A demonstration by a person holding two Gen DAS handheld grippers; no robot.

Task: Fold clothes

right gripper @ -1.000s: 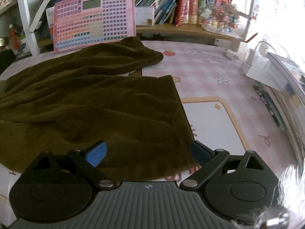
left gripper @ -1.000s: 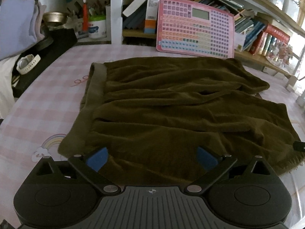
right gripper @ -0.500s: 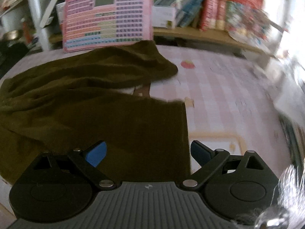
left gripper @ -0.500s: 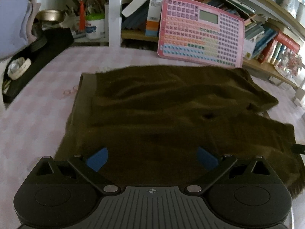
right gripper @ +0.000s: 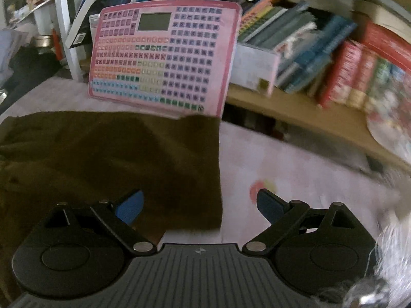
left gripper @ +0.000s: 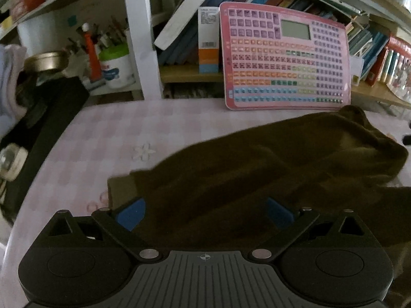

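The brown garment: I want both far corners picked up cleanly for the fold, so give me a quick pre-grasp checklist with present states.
1. Left gripper open: ok.
2. Right gripper wide enough: ok, jaws closing slightly, nothing pinched.
3. Right gripper over brown garment edge: ok, hem runs between the fingers.
4. Left gripper over cloth: ok, corner near its left pad.
5. Garment flat: not ok, wrinkled.
6. Pink keyboard toy clear of cloth: cannot tell.

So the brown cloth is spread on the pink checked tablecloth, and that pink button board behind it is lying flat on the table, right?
Not quite. The brown cloth does lie on the pink checked tablecloth, but the pink button board is not lying flat: it stands upright on its lower edge, leaning back against the bookshelf. The left wrist view shows this most clearly, and the right wrist view agrees.
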